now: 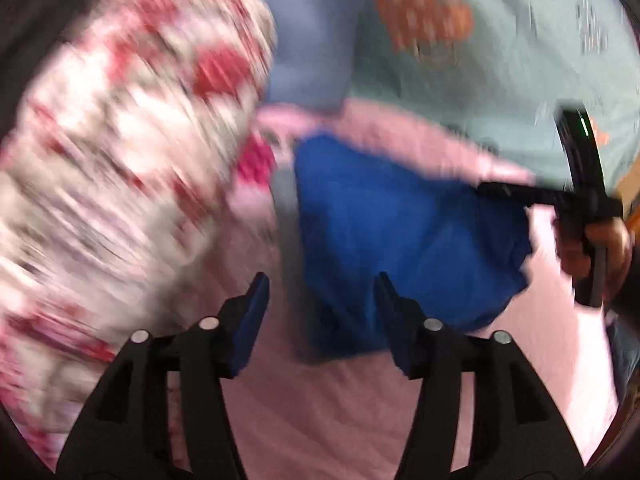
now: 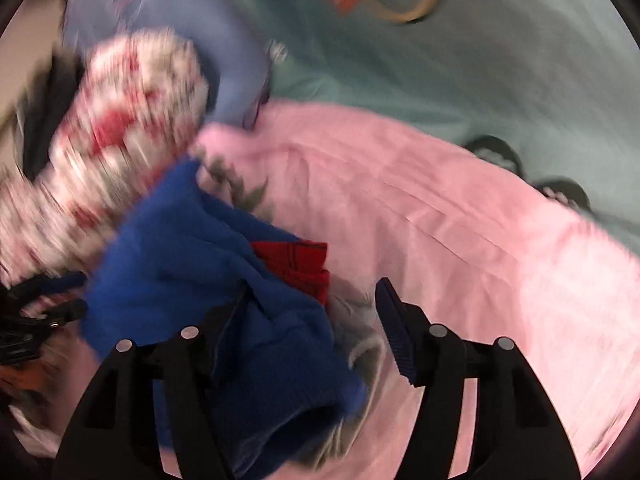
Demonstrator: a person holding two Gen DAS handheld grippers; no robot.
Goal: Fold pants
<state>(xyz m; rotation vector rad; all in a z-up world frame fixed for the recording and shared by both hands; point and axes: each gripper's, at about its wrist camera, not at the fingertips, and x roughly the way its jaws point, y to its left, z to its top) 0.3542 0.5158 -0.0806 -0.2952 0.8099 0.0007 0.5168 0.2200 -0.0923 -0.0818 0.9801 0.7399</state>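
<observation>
Both grippers stand spread with nothing pinched. The pants (image 1: pixel 400 232), a rumpled blue heap on the pink sheet (image 1: pixel 320 420), lie just ahead of the left gripper (image 1: pixel 322 320), reaching past its right finger. At the right gripper (image 2: pixel 304 332) the cloth lies over the left finger and between the 2. Best next, I judge: find a hem or waistband edge, pinch 1 corner with each gripper, then pull flat.

Blue pants (image 1: pixel 404 240) lie bunched on pink bedding (image 1: pixel 320 420) beyond the open-jawed left gripper (image 1: pixel 322 320).
</observation>
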